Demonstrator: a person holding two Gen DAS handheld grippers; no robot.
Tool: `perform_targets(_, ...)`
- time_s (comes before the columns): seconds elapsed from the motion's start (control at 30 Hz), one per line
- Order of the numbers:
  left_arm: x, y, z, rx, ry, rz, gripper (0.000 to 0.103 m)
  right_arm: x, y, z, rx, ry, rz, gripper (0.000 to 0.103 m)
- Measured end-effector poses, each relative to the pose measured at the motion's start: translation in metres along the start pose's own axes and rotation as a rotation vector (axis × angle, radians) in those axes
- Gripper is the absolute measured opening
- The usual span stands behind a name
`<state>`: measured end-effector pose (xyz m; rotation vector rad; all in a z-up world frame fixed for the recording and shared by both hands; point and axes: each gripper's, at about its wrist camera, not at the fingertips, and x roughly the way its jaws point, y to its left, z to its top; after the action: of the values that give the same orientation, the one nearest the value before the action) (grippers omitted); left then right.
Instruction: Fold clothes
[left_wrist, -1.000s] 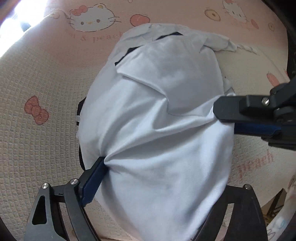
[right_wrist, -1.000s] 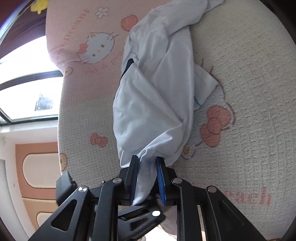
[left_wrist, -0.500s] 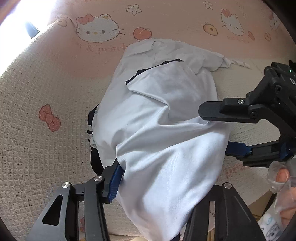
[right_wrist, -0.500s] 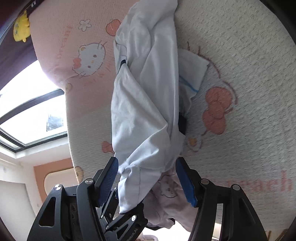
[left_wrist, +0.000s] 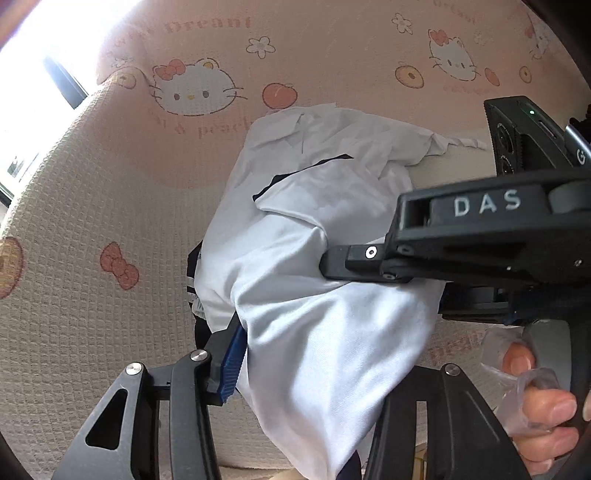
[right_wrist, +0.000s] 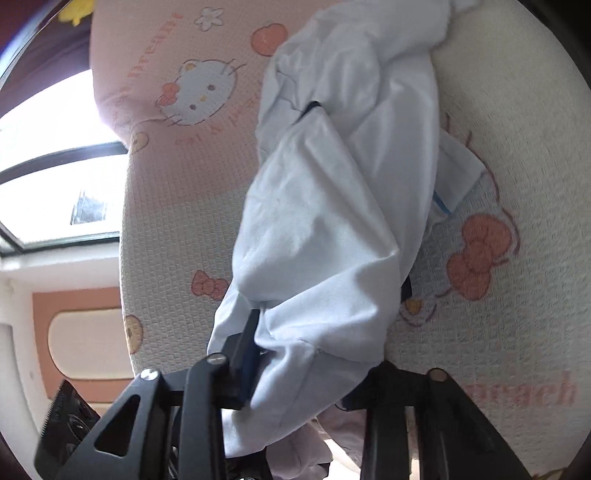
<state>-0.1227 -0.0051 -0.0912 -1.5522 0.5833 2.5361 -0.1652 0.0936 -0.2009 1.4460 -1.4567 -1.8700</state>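
Gripping the white garment (left_wrist: 325, 325), apparently, both grippers hold bunched cloth.

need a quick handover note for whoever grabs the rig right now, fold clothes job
Left hand-held gripper: closed on a bunch of the white garment, near end.
Right hand-held gripper: jaws have just been closing; cloth of the same garment sits between them and looks pinched.
Garment: crumpled, near end lifted between the two grippers, far end lying on the cartoon-cat blanket. Dark trim shows among the folds.
Done: both grips taken on the near end.
Left: spread it flat, make every fold; no neat fold shows yet.
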Motion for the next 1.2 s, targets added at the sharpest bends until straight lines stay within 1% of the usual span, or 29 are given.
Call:
perform_targets(0.1,-0.007,0.000,0.007,0.004,-0.020,-0.011,0.044,-0.007,0.012,0.004,-0.057,-0.024,-0.007,0.020)
perform_targets(0.2,-0.026,-0.004,0.003,0.005,-0.056,-0.027,0.043,-0.025,0.016,0.006,-0.103,-0.041,-0.023,0.017)
perform_targets(0.27,-0.030,-0.010,0.004,0.005,-0.066,-0.054,0.035,-0.034,0.020,0.011,-0.122,-0.050,-0.040,0.016)
perform_targets(0.3,-0.029,-0.013,0.007,0.005,-0.066,-0.075,0.034,-0.039,0.022,0.013,-0.132,-0.055,-0.049,0.016)
perform_targets(0.37,-0.026,-0.019,0.016,0.003,-0.062,-0.118,0.028,-0.052,0.022,0.016,-0.154,-0.065,-0.084,0.015)
perform_targets(0.47,-0.021,-0.031,0.026,0.004,-0.055,-0.182,0.025,-0.068,0.024,0.021,-0.182,-0.103,-0.132,0.014)
perform_targets(0.53,-0.020,-0.042,0.029,0.021,-0.057,-0.200,0.024,-0.076,0.019,0.026,-0.170,-0.118,-0.144,0.013)
perform_targets(0.63,-0.022,-0.055,0.032,0.039,-0.066,-0.229,0.024,-0.090,0.009,0.030,-0.131,-0.140,-0.134,0.013)
perform_targets(0.77,-0.020,-0.066,0.036,0.027,-0.051,-0.321,0.022,-0.108,0.003,0.032,-0.121,-0.182,-0.187,0.012)
perform_targets(0.87,-0.024,-0.076,0.040,0.047,-0.064,-0.357,0.021,-0.126,-0.005,0.028,-0.102,-0.225,-0.194,0.012)
perform_targets(0.97,-0.028,-0.087,0.042,0.085,-0.079,-0.379,0.021,-0.135,-0.010,0.031,-0.074,-0.239,-0.198,0.012)
perform_targets(1.03,-0.025,-0.092,0.044,0.090,-0.075,-0.396,0.021,-0.138,-0.012,0.033,-0.065,-0.246,-0.208,0.012)
perform_targets(1.1,-0.022,-0.094,0.045,0.088,-0.059,-0.420,0.021,-0.138,-0.015,0.032,-0.061,-0.239,-0.233,0.012)
perform_targets(1.2,-0.012,-0.097,0.043,0.094,-0.015,-0.445,0.022,-0.136,-0.019,0.031,-0.056,-0.219,-0.277,0.012)
